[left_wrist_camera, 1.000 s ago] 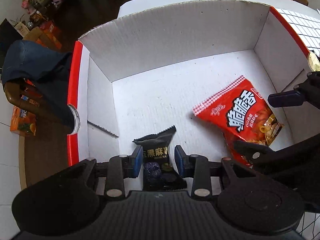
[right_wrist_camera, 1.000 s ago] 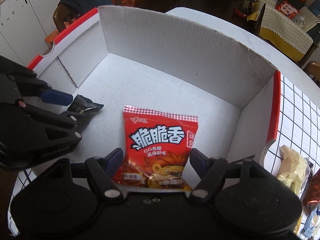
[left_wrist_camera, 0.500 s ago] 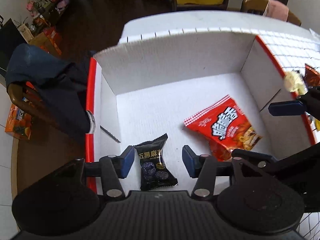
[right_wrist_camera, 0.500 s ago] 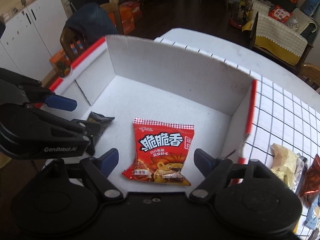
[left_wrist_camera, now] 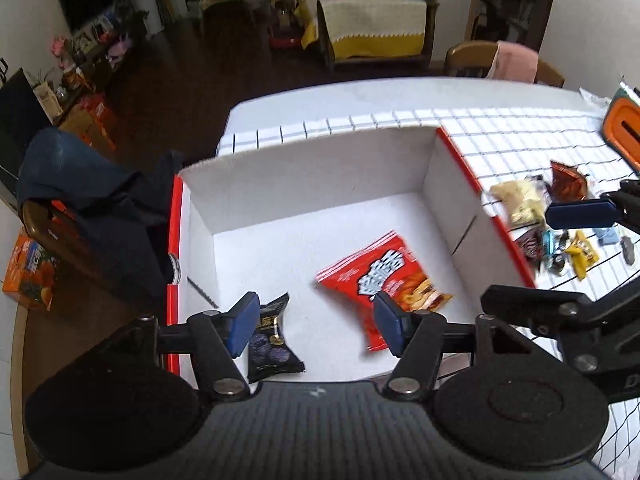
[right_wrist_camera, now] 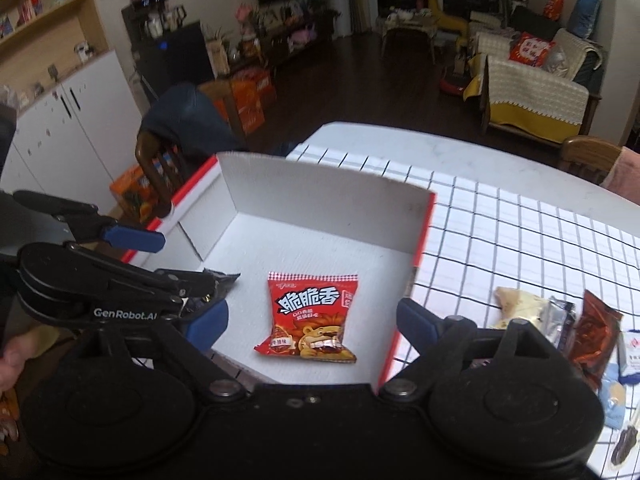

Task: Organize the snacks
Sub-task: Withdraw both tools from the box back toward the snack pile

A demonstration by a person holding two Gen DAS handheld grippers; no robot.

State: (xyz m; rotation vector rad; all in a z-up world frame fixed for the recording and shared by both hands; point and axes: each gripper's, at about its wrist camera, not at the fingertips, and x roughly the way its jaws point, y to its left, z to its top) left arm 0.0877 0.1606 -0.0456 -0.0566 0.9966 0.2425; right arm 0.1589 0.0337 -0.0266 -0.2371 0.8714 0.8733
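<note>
In the left wrist view, the left gripper (left_wrist_camera: pixel 316 326) hangs above the near edge of a white cardboard box (left_wrist_camera: pixel 304 184) with red rims. Its jaws are opening and clamp nothing. Below them, on the box floor, lies a small black snack packet (left_wrist_camera: pixel 272 344), partly behind the left blue pad. A red snack bag (left_wrist_camera: pixel 390 284) lies flat on the floor to its right, apart from it. The box stands on a table with a checked cloth (left_wrist_camera: pixel 520 140). Right of the box, on the cloth, is a loose heap of small snacks (left_wrist_camera: pixel 560 220); blur makes them hard to tell apart. One blue finger of the right gripper (left_wrist_camera: pixel 580 216) reaches in over that heap.

In the right wrist view, the right gripper (right_wrist_camera: pixel 312 324) hovers above the box (right_wrist_camera: pixel 320 184), jaws opening wide, nothing between its pads. The red snack bag (right_wrist_camera: pixel 310 318) lies face up on the box floor, between the fingers in the picture but well below them. The left gripper (right_wrist_camera: pixel 132 276) stands at the left over the box's corner, and the black packet (right_wrist_camera: pixel 222 280) shows only as a dark tip past it. A pale packet (right_wrist_camera: pixel 520 308) and a brown packet (right_wrist_camera: pixel 592 332) lie on the cloth (right_wrist_camera: pixel 520 240) right of the box. A hand (right_wrist_camera: pixel 12 356) shows at the far left edge.
</note>
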